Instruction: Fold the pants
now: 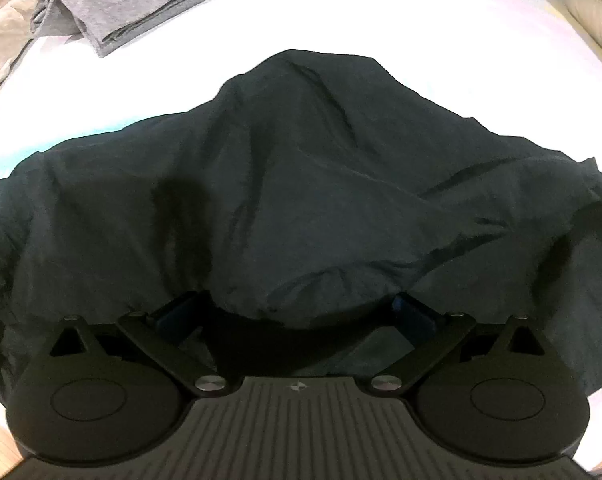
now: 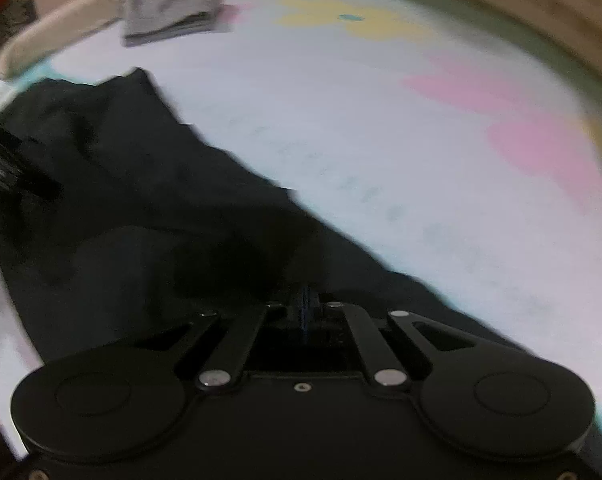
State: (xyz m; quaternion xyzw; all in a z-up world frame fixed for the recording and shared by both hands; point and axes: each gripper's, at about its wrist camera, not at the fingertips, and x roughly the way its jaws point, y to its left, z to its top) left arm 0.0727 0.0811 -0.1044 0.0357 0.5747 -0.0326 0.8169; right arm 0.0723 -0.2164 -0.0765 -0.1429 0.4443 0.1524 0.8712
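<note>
Black pants (image 1: 301,184) lying rumpled on white sheet (image 1: 381,20), not yet folded flat. Left gripper (image 1: 297,312) spread wide, cloth bulging between. Right gripper (image 2: 304,300) pinching pants edge. Folded grey garment (image 1: 129,4) sitting well apart.

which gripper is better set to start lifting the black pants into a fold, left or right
Right, probably. The right gripper has its jaws closed together at the black pants, though blur hides whether cloth is pinched. The left gripper stands wide open with fabric bunched between its fingers, so it must close first.
</note>
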